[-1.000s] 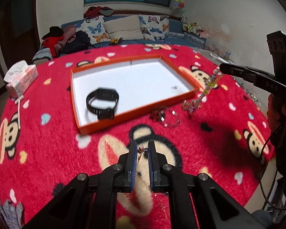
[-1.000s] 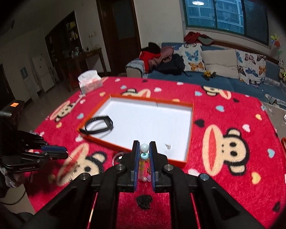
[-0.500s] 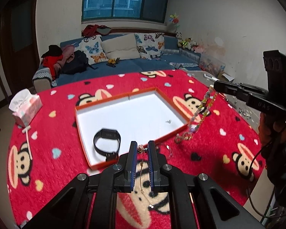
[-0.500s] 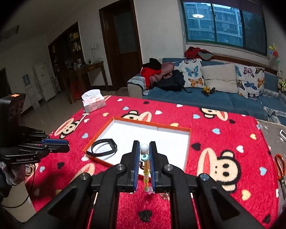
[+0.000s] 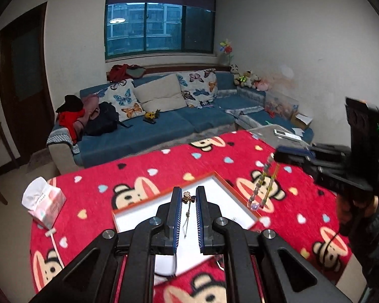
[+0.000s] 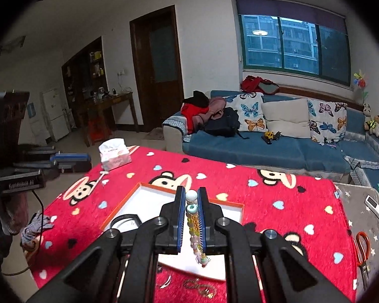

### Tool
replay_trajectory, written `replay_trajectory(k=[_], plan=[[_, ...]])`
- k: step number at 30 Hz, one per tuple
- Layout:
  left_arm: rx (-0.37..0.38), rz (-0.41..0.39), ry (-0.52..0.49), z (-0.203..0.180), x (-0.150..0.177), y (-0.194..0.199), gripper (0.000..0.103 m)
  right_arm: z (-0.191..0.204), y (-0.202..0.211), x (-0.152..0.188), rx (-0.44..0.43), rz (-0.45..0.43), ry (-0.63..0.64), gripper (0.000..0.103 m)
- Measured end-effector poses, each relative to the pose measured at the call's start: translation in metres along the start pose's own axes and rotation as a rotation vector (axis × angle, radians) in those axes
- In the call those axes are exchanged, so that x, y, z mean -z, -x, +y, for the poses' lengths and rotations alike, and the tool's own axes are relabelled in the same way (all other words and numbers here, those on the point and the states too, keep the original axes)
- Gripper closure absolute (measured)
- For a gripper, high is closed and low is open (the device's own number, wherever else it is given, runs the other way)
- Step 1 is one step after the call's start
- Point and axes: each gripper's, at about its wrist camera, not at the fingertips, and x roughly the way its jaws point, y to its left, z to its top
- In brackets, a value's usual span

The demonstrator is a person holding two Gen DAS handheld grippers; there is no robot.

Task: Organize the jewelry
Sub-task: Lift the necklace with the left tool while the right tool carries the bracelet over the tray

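Both the left gripper (image 5: 188, 197) with its gold necklace (image 5: 187, 210) and the right gripper (image 6: 191, 195) with its beaded bracelet (image 6: 195, 229) have risen above the tray (image 5: 236, 202)

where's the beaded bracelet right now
The beaded bracelet hangs from the shut right gripper, above the near edge of the orange-rimmed tray; in the left wrist view it dangles at right.

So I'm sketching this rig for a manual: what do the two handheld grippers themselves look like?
Both match: the left gripper and right gripper have matte black angular linkage arms with silver pivot bolts and flat black jaws faced with ribbed blue pads. Each carries a boxy black module; a black cable hangs from the left one, and a green light glows on the right one.
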Motion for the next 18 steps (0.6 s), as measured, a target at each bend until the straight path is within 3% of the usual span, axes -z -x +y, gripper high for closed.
replay_trajectory(k=[9,18], plan=[[-0.015,0.088,0.067,0.032,-0.008,-0.08,0.092,-0.013,-0.043,0.012,0.007,0.061,-0.039,0.091],[-0.006,0.212,0.108,0.051,0.037,-0.151,0.092,-0.026,-0.076,0.038,0.022,0.139,-0.073,0.091]])
